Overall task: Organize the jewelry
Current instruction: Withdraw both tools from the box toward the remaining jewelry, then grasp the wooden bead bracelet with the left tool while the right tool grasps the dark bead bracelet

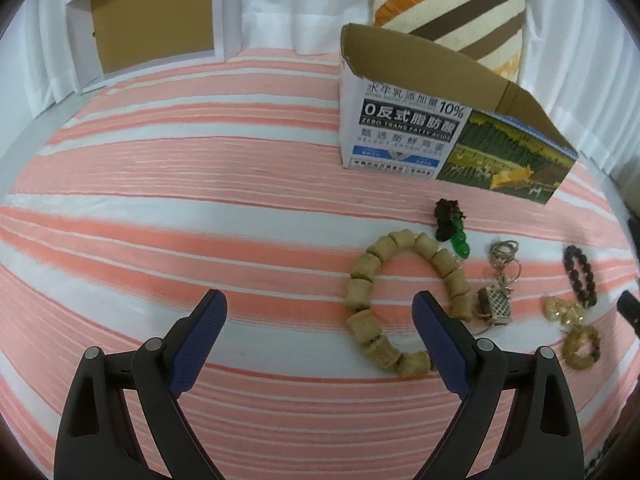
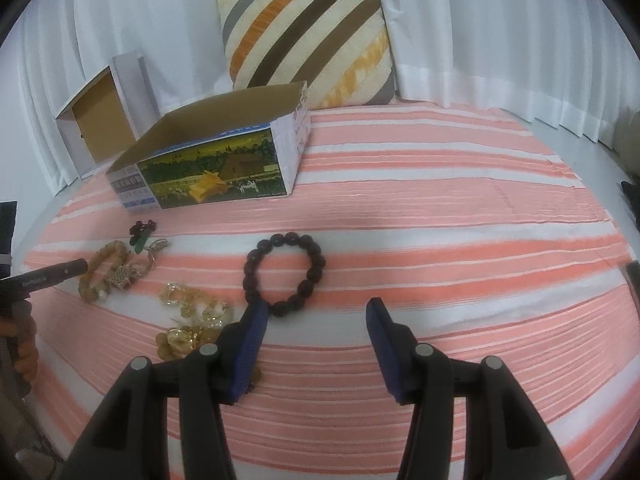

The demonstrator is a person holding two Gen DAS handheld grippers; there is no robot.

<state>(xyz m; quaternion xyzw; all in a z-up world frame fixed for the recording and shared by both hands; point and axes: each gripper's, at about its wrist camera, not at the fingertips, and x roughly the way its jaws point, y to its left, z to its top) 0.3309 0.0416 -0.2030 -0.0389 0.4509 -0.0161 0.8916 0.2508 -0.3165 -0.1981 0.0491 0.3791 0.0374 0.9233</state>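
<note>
Jewelry lies on a pink and white striped cloth. A tan chunky-bead bracelet (image 1: pixel 400 300) lies just ahead of my open, empty left gripper (image 1: pixel 320 312), partly behind its right finger; it also shows in the right wrist view (image 2: pixel 100 272). A dark bead bracelet (image 2: pixel 285 274) lies just ahead of my open, empty right gripper (image 2: pixel 318 312), near its left finger; it shows in the left wrist view (image 1: pixel 580 276) too. A green and dark pendant (image 1: pixel 452 228), a silver keychain charm (image 1: pixel 496 304) and golden jewelry (image 2: pixel 192 320) lie between. An open printed cardboard box (image 2: pixel 216 160) stands behind.
A striped cushion (image 2: pixel 308 36) leans on the white curtain behind the box (image 1: pixel 448 136). A second open white box (image 2: pixel 100 120) stands on its side at the back left (image 1: pixel 148 20). The left gripper's body (image 2: pixel 44 278) shows at the right wrist view's left edge.
</note>
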